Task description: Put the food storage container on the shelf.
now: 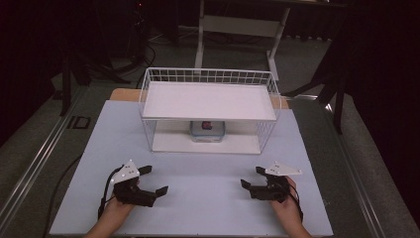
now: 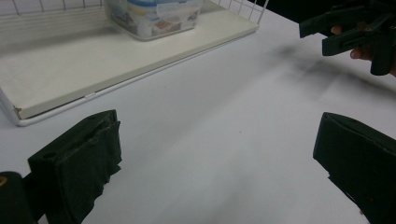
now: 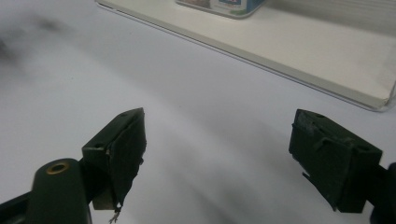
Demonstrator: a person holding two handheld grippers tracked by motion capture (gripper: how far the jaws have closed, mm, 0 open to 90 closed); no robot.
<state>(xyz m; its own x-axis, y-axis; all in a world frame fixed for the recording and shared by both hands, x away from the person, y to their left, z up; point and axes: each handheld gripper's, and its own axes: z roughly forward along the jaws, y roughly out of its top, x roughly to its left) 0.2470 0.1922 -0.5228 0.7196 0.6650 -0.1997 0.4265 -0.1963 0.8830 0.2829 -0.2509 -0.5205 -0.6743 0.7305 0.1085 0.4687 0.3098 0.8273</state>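
A white wire rack (image 1: 148,94) with two shelves stands at the back middle of the table. On its lower shelf sits a clear plastic container (image 1: 207,131) with a printed label, seen too in the left gripper view (image 2: 154,16) and the right gripper view (image 3: 229,5). My left gripper (image 1: 153,179) rests near the front left, open, nothing between its jaws. My right gripper (image 1: 251,176) rests near the front right, open and empty as well. In the left gripper view the right gripper (image 2: 327,35) appears at the upper right, held by a hand.
The pale table top (image 1: 203,183) lies between the two grippers and the rack. A cable (image 1: 62,178) trails off the table's left side. Beyond the table are dark floor, a white stand's legs (image 1: 200,47) and black tripod legs (image 1: 67,79).
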